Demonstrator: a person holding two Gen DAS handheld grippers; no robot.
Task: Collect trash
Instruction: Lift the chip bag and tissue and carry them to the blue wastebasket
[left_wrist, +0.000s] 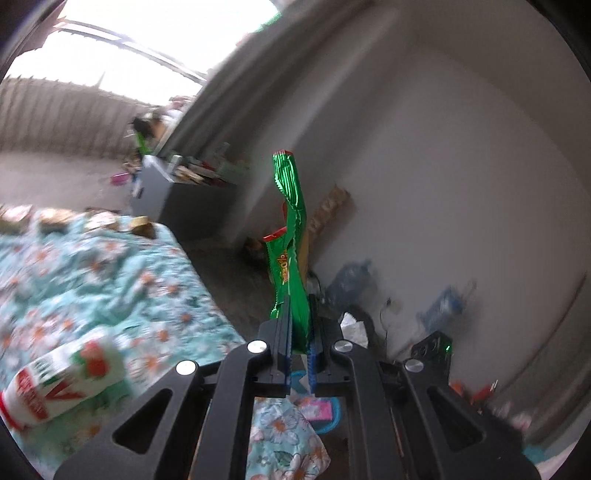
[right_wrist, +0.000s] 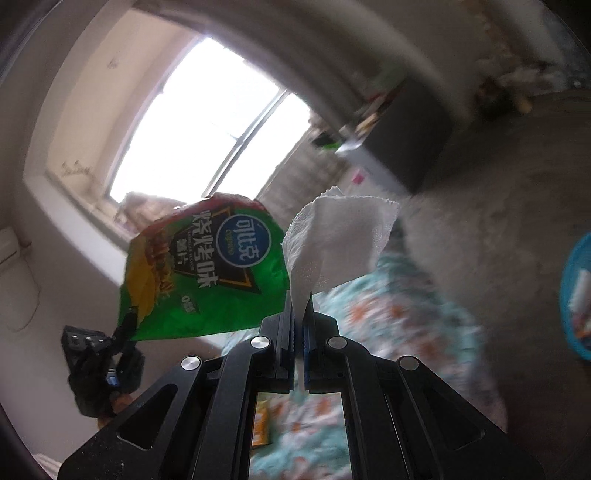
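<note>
On the far left of the left wrist view, a red and white milk carton (left_wrist: 62, 384) lies on the bed (left_wrist: 92, 269) with its flowered turquoise cover. In the middle, the left gripper (left_wrist: 298, 314) has its fingers clamped on a green snack bag (left_wrist: 291, 258), which stands up edge-on from them. To the right, a white tissue (left_wrist: 352, 325) lies near the grey wall (left_wrist: 461, 166).

In the right wrist view, the same green snack bag (right_wrist: 203, 273) hangs at the left, held by the left gripper (right_wrist: 129, 325). In the middle, the right gripper (right_wrist: 300, 314) is closed on a white paper towel (right_wrist: 340, 240). At the far right edge, a blue basket (right_wrist: 570, 295) stands on the floor.
</note>
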